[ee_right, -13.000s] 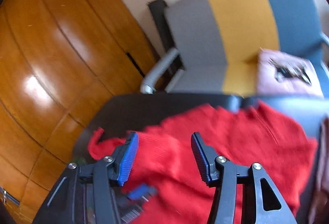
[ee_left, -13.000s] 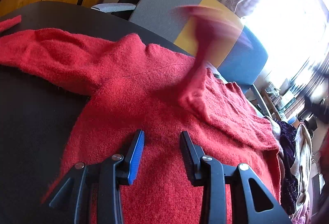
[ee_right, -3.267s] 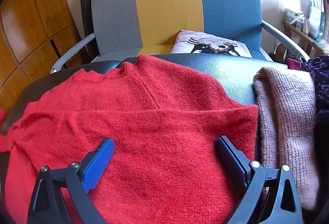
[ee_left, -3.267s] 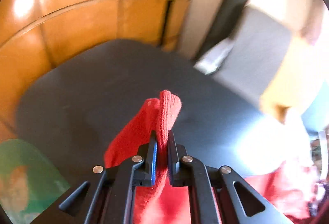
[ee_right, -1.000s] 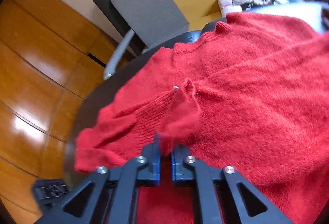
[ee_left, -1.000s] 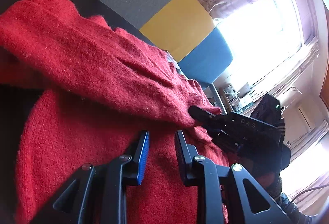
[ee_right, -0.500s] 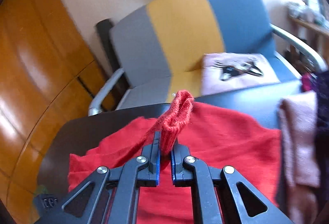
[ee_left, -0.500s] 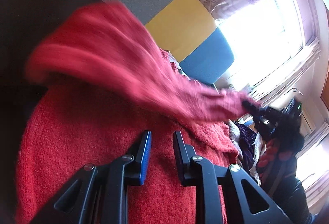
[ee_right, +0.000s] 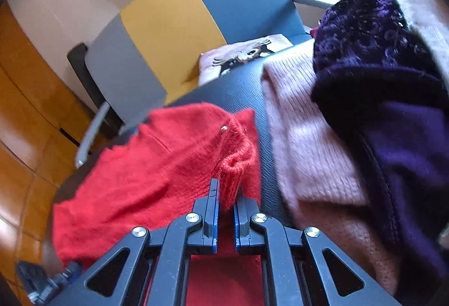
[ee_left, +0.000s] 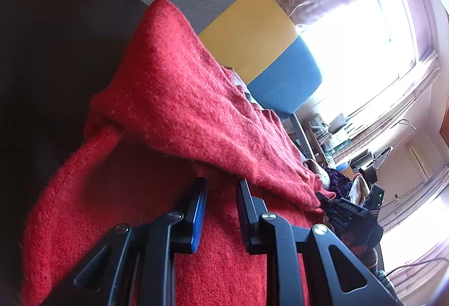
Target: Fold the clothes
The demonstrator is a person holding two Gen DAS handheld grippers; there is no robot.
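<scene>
slippage is the risk: right gripper (ee_right: 226, 193) fingers pinch only the cuff of the red sweater (ee_right: 157, 160) on the dark surface (ee_right: 247, 81); left gripper (ee_left: 220, 188) fingers, slightly spread, hold nothing, so the body may drag

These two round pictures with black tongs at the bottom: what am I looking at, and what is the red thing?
No robot here: a person holds a hand tool with two jaws in each hand, and a wide-angle camera on each tool looks forward along them. One picture comes from the left gripper, the other from the right gripper. A red sweater lies on a dark table to be folded. The right gripper is shut on the sweater's cuff and holds the sleeve stretched across the body. The left gripper's jaws are narrowly apart over the sweater, with nothing pinched between them. Beside it lie a pink knit and a dark purple garment; behind stands a grey, yellow and blue armchair.
</scene>
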